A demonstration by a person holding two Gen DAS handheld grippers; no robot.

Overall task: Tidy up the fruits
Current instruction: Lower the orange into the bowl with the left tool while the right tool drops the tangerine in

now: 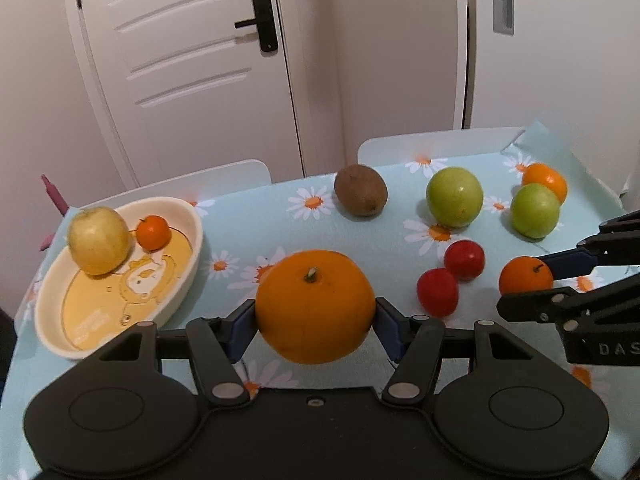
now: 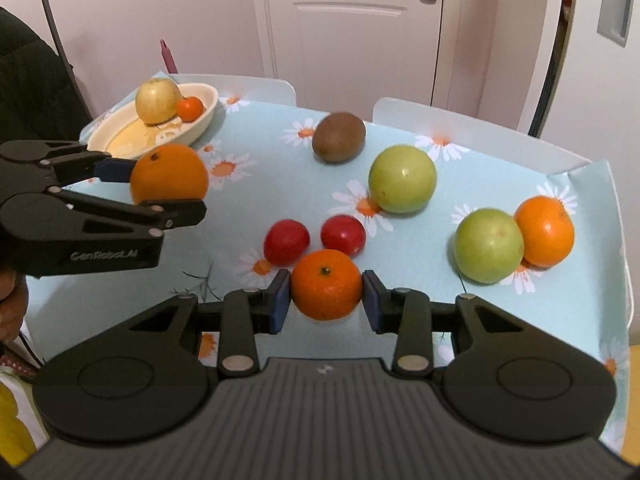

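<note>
Left gripper (image 1: 315,326) clamps big orange (image 1: 315,306) above the cloth, right gripper (image 2: 326,296) clamps mandarin (image 2: 326,284). On tablecloth (image 2: 260,128): 2 green apples (image 2: 402,179), 2 red fruits (image 2: 286,241), 1 kiwi (image 2: 339,137), 1 more orange (image 2: 545,231). Dish (image 1: 182,276) w/ 1 yellow apple (image 1: 98,239) & 1 small mandarin (image 1: 153,232).

Far left on daisy-print fabric tablecloth (image 1: 248,224): oval cream ceramic dish (image 1: 198,236). Holds round yellow apple (image 1: 99,240), with small orange tangerine (image 1: 153,232) just right of it. Behind centre: brown fuzzy kiwi (image 1: 361,190). Right of kiwi: nearer round green apple (image 1: 454,196), then farther round green apple (image 1: 535,210), touching round orange citrus (image 1: 546,178) behind it. Before these: two round red plums (image 1: 464,259) (image 1: 437,292), side by side. Between fingers of left gripper (image 1: 315,320), right of dish: large round orange (image 1: 315,306). Between fingers of right gripper (image 2: 326,296), just before plums: stemmed orange mandarin (image 2: 326,284).
</note>
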